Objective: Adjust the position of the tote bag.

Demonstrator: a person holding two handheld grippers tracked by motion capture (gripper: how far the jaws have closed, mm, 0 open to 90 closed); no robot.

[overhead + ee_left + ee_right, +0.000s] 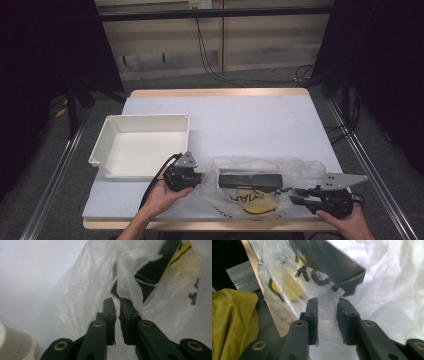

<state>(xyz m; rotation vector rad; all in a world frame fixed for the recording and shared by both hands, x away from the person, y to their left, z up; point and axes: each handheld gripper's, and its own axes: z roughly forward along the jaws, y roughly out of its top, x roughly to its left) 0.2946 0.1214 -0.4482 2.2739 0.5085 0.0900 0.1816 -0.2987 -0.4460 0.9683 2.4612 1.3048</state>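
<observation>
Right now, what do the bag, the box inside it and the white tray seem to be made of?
Bag: thin clear plastic film, glossy and crinkled. Box: probably matte black cardboard, with sharp flat edges. Tray: likely rigid white plastic, smooth with moulded walls.

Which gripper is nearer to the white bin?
Left. The left gripper sits just off the near right corner of the white bin, at the plastic bag's left end. The right gripper is beyond the bag's right side.
</observation>
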